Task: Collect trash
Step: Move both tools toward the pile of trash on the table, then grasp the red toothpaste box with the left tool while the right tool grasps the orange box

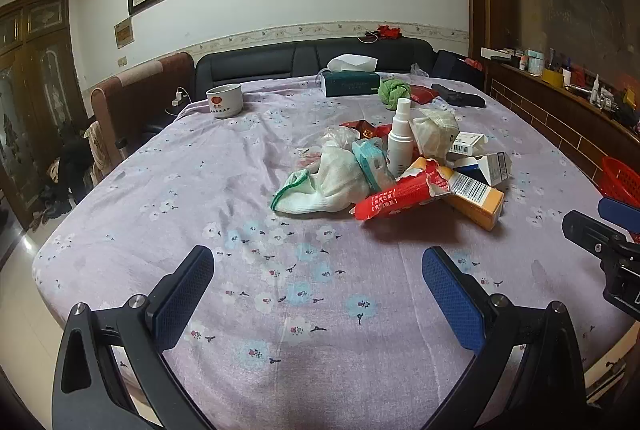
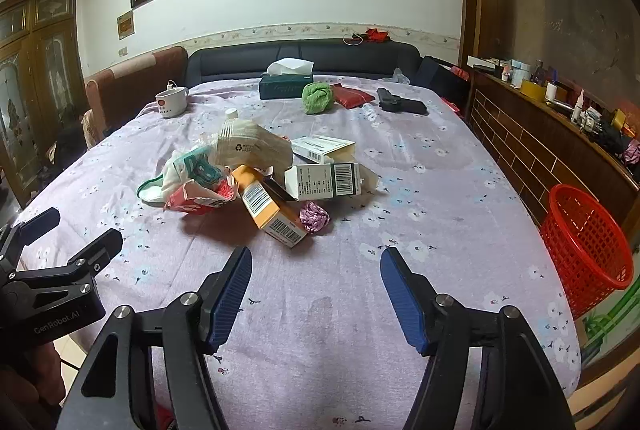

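Both pairs of tongs hang over the near edge of the table (image 2: 400,158), which is covered in a lilac flowered cloth. On the left, the left tongs (image 1: 318,272) stand wide open with nothing between the blue pads. To the right of them, the right tongs (image 2: 316,272) are also spread wide and empty.

Going from left to right across the cloth: a white mug (image 2: 172,103) sits far left, well apart from everything else. In the middle lies the trash heap (image 2: 256,174), untouched as far as I can judge: a white sock with green trim (image 1: 320,186), a torn red wrapper (image 1: 400,196), a white spray bottle (image 1: 400,140) standing upright, an orange carton (image 2: 272,212) lying on its side, a white barcode box (image 2: 326,180) and a crumpled pink scrap (image 2: 314,218) just beside the carton. Farther back sit a tissue box (image 2: 285,86), a green cloth ball (image 2: 317,98), a red pouch (image 2: 350,96) and a black object (image 2: 402,104).

Far right, off the table's edge, stands a red basket (image 2: 586,242); I cannot see anything in it. By my reckoning, nothing has been collected yet and the whole pile remains.
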`<state>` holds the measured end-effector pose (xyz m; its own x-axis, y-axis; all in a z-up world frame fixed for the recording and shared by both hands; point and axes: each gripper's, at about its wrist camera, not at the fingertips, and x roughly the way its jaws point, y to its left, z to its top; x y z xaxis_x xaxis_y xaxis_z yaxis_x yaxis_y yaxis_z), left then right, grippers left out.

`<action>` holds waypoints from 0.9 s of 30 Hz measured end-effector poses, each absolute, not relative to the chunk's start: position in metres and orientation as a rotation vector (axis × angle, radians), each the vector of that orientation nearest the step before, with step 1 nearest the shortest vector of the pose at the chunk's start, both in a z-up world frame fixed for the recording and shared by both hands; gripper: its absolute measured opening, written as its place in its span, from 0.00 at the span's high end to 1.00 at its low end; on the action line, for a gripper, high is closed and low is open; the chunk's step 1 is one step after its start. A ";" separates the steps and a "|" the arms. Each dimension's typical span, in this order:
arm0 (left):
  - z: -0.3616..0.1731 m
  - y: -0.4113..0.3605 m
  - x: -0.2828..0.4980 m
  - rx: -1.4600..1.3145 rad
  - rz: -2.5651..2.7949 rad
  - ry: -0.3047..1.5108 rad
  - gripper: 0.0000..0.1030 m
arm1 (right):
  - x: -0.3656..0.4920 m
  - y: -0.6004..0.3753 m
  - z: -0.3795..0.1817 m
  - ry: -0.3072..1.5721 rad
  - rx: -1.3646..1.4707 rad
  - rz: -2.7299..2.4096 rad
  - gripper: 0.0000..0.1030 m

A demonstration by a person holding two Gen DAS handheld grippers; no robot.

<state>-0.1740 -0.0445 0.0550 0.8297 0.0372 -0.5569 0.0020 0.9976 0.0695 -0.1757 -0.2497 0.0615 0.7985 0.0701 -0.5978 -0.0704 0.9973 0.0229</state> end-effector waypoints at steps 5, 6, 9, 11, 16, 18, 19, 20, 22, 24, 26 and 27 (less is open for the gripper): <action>0.053 -0.044 -0.173 0.065 0.010 0.601 0.00 | -0.174 -0.249 0.059 0.650 0.002 0.084 0.34; 0.052 -0.043 -0.173 0.064 0.009 0.603 0.00 | -0.174 -0.249 0.058 0.652 0.003 0.086 0.34; 0.050 -0.043 -0.172 0.065 0.009 0.606 0.00 | -0.174 -0.248 0.057 0.657 0.004 0.089 0.34; 0.049 -0.043 -0.171 0.062 0.004 0.610 0.00 | -0.173 -0.248 0.056 0.661 0.006 0.093 0.35; 0.048 -0.040 -0.171 0.066 -0.016 0.609 0.00 | -0.167 -0.247 0.052 0.681 0.008 0.107 0.41; 0.047 -0.036 -0.169 0.066 -0.025 0.612 0.00 | -0.163 -0.245 0.050 0.697 0.005 0.130 0.42; 0.047 -0.034 -0.167 0.065 -0.034 0.619 0.00 | -0.160 -0.243 0.049 0.704 0.001 0.146 0.42; 0.046 -0.032 -0.166 0.064 -0.045 0.626 0.00 | -0.157 -0.242 0.049 0.711 0.002 0.163 0.42; 0.046 -0.027 -0.161 0.058 -0.071 0.638 0.05 | -0.148 -0.239 0.049 0.728 0.007 0.201 0.43; 0.046 -0.023 -0.157 0.055 -0.090 0.647 0.18 | -0.133 -0.233 0.049 0.747 -0.014 0.234 0.45; 0.045 -0.020 -0.152 0.044 -0.119 0.667 0.29 | -0.120 -0.228 0.048 0.766 -0.027 0.246 0.49; 0.044 -0.019 -0.150 0.038 -0.136 0.678 0.31 | -0.113 -0.227 0.047 0.777 -0.030 0.253 0.50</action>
